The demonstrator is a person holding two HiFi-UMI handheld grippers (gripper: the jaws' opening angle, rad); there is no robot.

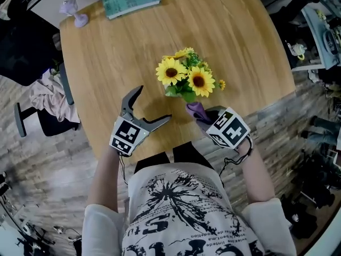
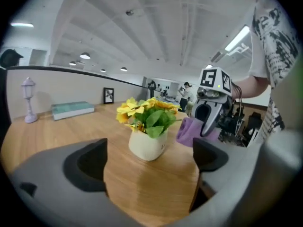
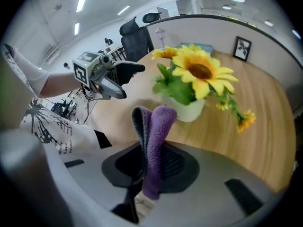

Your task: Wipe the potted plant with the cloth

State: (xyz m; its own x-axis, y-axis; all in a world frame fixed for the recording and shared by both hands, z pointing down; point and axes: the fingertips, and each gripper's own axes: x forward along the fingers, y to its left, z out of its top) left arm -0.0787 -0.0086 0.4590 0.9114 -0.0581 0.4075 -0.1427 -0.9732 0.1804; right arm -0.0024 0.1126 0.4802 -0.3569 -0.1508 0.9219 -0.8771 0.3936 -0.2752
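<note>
Cloth [image 3: 158,141], soft and limp, is clamped in our right gripper [image 3: 147,167] beside the probably light, tippy potted plant [image 1: 187,78]; our wide-open, empty left gripper [image 1: 154,103] should brace its pot [image 2: 147,146]

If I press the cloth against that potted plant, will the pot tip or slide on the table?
The potted plant has a small rounded pot under a wide bloom head, so it is probably top-heavy and apt to tip. The wooden table looks smooth, so it may slide. The cloth, folded in the right gripper, looks soft and likely pushes gently.
</note>
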